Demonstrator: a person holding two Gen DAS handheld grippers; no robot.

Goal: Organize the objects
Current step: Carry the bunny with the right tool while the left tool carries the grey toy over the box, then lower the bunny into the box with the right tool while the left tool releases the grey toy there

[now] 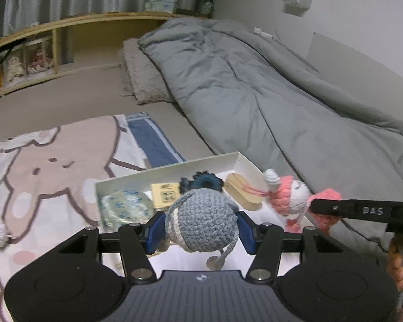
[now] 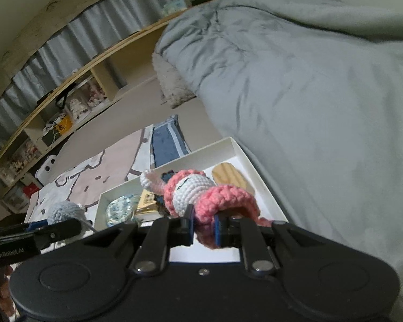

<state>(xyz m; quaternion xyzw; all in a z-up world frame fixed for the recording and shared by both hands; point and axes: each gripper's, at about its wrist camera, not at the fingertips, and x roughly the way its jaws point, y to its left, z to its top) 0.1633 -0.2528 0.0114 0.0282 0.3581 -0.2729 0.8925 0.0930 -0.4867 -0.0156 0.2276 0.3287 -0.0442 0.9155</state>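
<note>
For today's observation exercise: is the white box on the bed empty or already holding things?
Holding things. The white box contains a wooden oval piece, a blue-patterned round item, a small tan card and a dark blue crochet piece.

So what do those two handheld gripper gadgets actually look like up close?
Each is matte black plastic. The left gripper has a broad ribbed body with two round discs, silver bolts and jointed bars leading to blue finger pads. The right gripper is built the same way, with blue pads. White lettering marks the sides: "DAS" on one, "GenRobot.AI" on the other. No cables or sleeves show.
</note>
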